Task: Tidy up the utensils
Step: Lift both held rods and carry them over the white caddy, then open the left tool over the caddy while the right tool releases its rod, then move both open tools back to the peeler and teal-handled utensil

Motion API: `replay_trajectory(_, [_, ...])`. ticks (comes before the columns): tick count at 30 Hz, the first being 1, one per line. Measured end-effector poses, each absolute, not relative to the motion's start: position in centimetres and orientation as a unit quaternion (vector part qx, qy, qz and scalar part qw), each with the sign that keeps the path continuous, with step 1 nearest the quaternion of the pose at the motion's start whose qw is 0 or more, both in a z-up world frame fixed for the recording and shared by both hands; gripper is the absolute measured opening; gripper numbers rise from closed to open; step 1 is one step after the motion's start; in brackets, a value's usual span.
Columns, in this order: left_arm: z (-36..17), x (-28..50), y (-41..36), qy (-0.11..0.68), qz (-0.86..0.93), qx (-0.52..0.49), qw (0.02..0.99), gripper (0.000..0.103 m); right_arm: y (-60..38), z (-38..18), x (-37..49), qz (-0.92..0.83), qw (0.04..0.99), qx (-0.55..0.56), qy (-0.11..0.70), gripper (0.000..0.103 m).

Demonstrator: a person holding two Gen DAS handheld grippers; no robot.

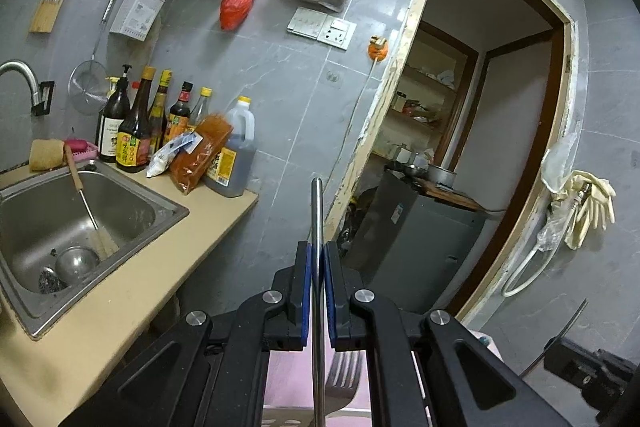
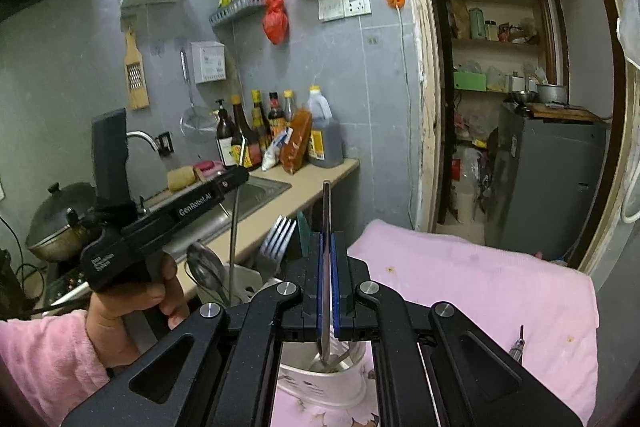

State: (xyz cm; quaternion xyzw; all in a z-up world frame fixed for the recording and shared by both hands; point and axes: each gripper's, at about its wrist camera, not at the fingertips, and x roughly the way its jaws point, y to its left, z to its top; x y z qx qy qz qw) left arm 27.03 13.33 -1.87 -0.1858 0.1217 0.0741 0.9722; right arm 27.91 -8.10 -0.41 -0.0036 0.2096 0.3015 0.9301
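A: Nearest the lens, what do your left fingers (image 1: 318, 255) hold?

B: They are pressed onto a slim steel rod (image 1: 317, 211), perhaps a chopstick, which stands upright between the blue pads and runs down past them. Below, a fork (image 1: 343, 375) stands tines up over a pink cloth (image 1: 280, 379).

A: And further left in that view?

B: The steel sink (image 1: 80, 211) set in the tan bench (image 1: 132, 291), with a row of sauce bottles (image 1: 136, 131) behind it against the grey wall.

A: Now the right wrist view, left to right.

B: My left hand (image 2: 132, 299), in a pink sleeve (image 2: 44, 359), grips the left tool. Beside it a spoon (image 2: 206, 273) and the fork (image 2: 276, 239) stand in a white holder (image 2: 244, 287). My right fingers (image 2: 328, 247) pinch a flat metal utensil handle (image 2: 327, 211), upright; its lower end reaches into a white cup (image 2: 324, 387). Which utensil it is I cannot tell. To the right lies the pink cloth (image 2: 480, 287).
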Motion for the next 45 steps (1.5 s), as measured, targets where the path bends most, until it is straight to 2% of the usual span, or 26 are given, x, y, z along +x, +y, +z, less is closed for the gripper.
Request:
replay_trajectory(14, [-3.5, 25.0, 12.1, 0.145, 0.068, -0.147, 0.976, 0.007, -7.6, -2.4, 27.9, 0.287, 0.926, -0.010, 0.244, 0.004])
replay_trajectory(20, [-3.6, 23.7, 11.5, 0.169, 0.049, -0.136, 0.975, 0.007, -8.7, -1.9, 27.2, 0.278, 0.929, 0.009, 0.243, 0.019])
replay_trajectory(23, [-3.3, 23.1, 11.0, 0.183, 0.041, -0.123, 0.974, 0.008, -9.6, -1.1, 26.3, 0.268, 0.935, 0.019, 0.230, 0.030])
replay_trajectory(25, [-3.0, 22.5, 10.6, 0.185, 0.038, -0.117, 0.975, 0.015, -10.4, -0.5, 25.9, 0.260, 0.940, 0.026, 0.220, 0.036])
replay_trajectory(27, [-2.6, 21.7, 10.1, 0.182, 0.033, -0.116, 0.976, 0.032, -11.0, 0.1, 25.5, 0.252, 0.943, 0.029, 0.214, 0.041])
replay_trajectory(31, [-1.6, 20.6, 9.1, 0.177, 0.030, -0.115, 0.977, 0.040, -13.1, 1.3, 24.3, 0.230, 0.953, 0.038, 0.192, 0.054])
replay_trajectory(34, [-0.7, 19.7, 8.2, 0.172, 0.027, -0.112, 0.978, 0.052, -14.7, 2.2, 23.6, 0.209, 0.960, 0.042, 0.181, 0.070])
replay_trajectory(36, [-0.1, 19.1, 7.4, 0.169, 0.025, -0.108, 0.979, 0.064, -16.0, 2.5, 23.0, 0.195, 0.964, 0.046, 0.172, 0.084])
replay_trajectory(37, [0.0, 18.8, 7.0, 0.169, 0.023, -0.107, 0.980, 0.067, -16.6, 2.6, 22.8, 0.190, 0.966, 0.047, 0.169, 0.086])
replay_trajectory(39, [0.4, 18.3, 6.0, 0.168, 0.020, -0.102, 0.980, 0.082, -17.9, 2.9, 22.1, 0.175, 0.970, 0.046, 0.163, 0.092])
replay_trajectory(42, [0.9, 17.6, 4.4, 0.165, 0.020, -0.091, 0.982, 0.093, -19.7, 3.3, 21.2, 0.154, 0.975, 0.040, 0.152, 0.099])
replay_trajectory(45, [1.4, 17.0, 2.7, 0.158, 0.019, -0.081, 0.984, 0.099, -21.4, 3.8, 19.9, 0.130, 0.982, 0.029, 0.136, 0.100])
